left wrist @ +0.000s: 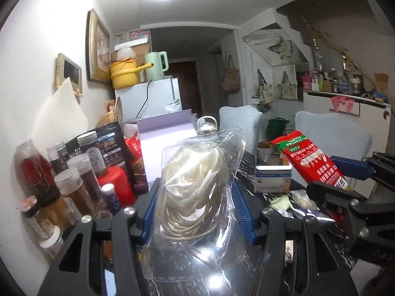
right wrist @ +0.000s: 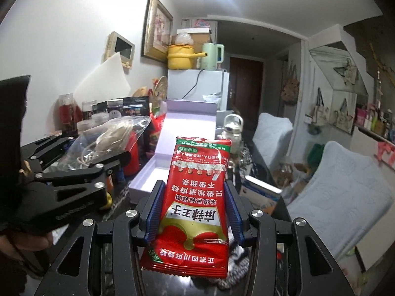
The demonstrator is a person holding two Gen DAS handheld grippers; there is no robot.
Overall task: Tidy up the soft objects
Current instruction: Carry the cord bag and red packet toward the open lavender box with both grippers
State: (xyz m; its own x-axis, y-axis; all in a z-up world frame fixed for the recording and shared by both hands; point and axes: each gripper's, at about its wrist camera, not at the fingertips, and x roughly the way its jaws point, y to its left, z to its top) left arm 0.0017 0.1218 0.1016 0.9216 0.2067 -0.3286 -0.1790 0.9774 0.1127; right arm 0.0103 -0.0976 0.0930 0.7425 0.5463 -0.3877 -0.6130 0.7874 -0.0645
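Note:
My left gripper (left wrist: 197,197) is shut on a clear plastic bag of coiled cream cord (left wrist: 195,185), held up above the table; its blue pads press the bag from both sides. In the right wrist view the same bag of cord (right wrist: 111,138) shows at the left, with the left gripper (right wrist: 118,160) around it. My right gripper (right wrist: 193,202) is shut on a red snack packet (right wrist: 197,197) with white lettering, held upright between the blue pads. From the left wrist view the red snack packet (left wrist: 311,160) sticks up at the right in the right gripper (left wrist: 345,180).
An open pale lilac box (right wrist: 172,148) lies on the dark table ahead. Several spice jars (left wrist: 69,185) and a red container (left wrist: 116,185) crowd the left by the wall. A white fridge (right wrist: 197,86) carries a yellow pot and a green kettle. Two light blue chairs (right wrist: 333,197) stand at the right.

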